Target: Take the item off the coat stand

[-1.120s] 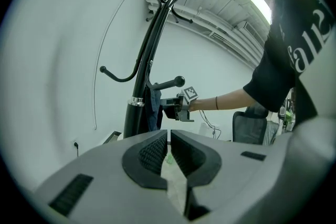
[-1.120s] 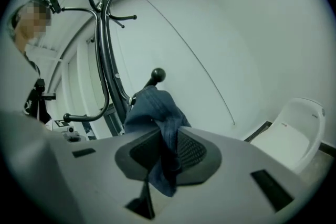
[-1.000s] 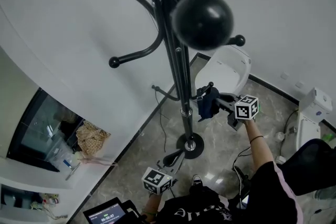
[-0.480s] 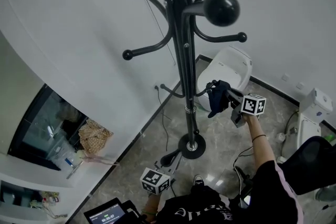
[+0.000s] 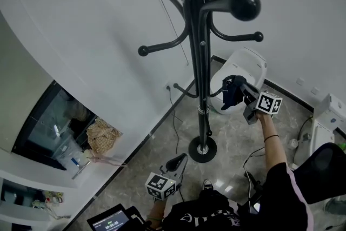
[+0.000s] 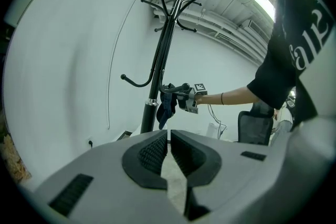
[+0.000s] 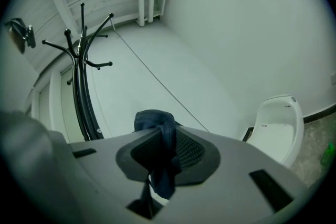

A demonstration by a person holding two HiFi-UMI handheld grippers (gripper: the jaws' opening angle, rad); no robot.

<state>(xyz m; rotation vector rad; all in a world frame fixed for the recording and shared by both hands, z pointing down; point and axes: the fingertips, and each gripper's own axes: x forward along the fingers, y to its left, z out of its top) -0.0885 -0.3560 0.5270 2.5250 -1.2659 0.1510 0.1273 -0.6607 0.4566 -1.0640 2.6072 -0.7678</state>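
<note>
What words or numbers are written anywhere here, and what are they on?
"fal": big white letters on the person's black shirt, cut off at the picture's edge, so not sure.
Screen at the bottom of the head view: pale digits, too small to read.
Toilet: a tiny mark, too small to read.
Marker cubes: only square patterns, no letters.

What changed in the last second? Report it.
The right gripper, shut on the dark cloth, carried it slightly up and away from the pole of the coat stand. The left gripper stayed low, shut and empty; the stand stood unmoved.
</note>
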